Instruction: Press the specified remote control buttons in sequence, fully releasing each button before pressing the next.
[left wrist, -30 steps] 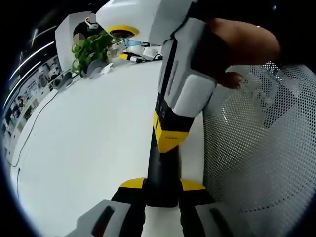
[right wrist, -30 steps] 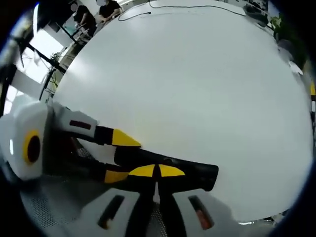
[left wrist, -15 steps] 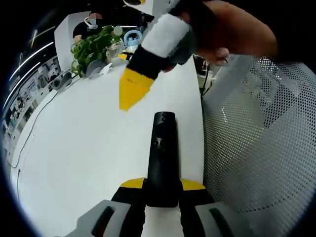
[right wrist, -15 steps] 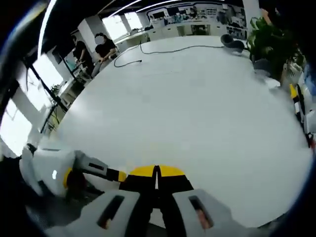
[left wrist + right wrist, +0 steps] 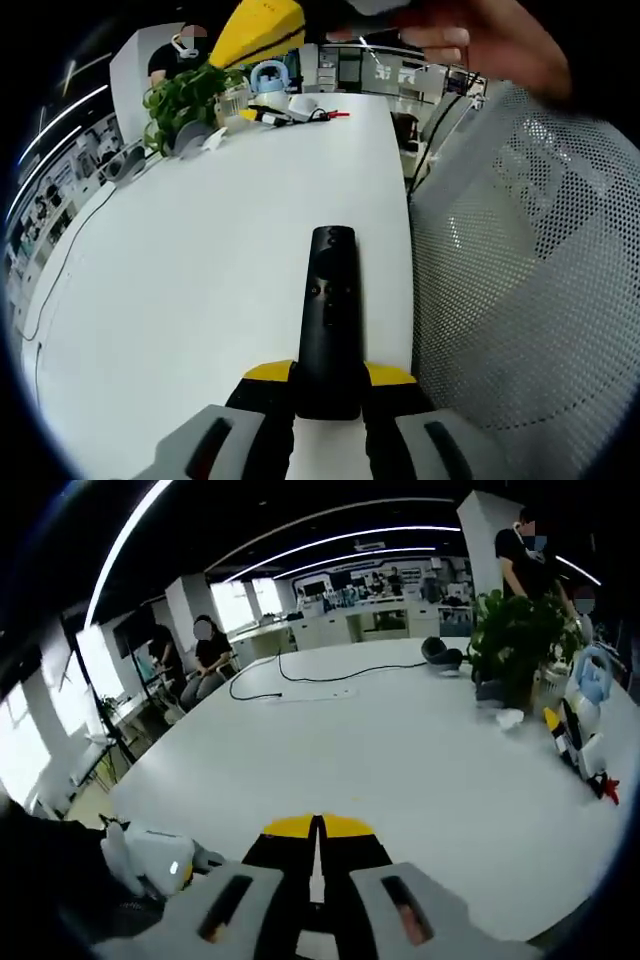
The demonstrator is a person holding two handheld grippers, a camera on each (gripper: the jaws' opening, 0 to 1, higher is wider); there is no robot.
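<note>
A black remote control (image 5: 330, 310) lies lengthwise over the white table (image 5: 180, 290), its near end clamped between the yellow-tipped jaws of my left gripper (image 5: 330, 374). Small buttons show on its upper face. My right gripper (image 5: 258, 32) hangs high above the far end of the table, held by a hand (image 5: 480, 40), well clear of the remote. In the right gripper view my right gripper (image 5: 318, 827) has its jaws shut together with nothing between them, and the left gripper (image 5: 150, 858) sits low at the left.
A white mesh chair back (image 5: 530, 300) stands close at the table's right edge. A potted plant (image 5: 185, 95) and small clutter (image 5: 290, 108) sit at the far end. A black cable (image 5: 300, 677) and headphones (image 5: 440, 652) lie on the table; seated people (image 5: 205, 650) are beyond.
The right gripper has lifted off the remote and risen up and away. Its view has swung up from the tabletop to the room. The left gripper still holds the remote in place.
</note>
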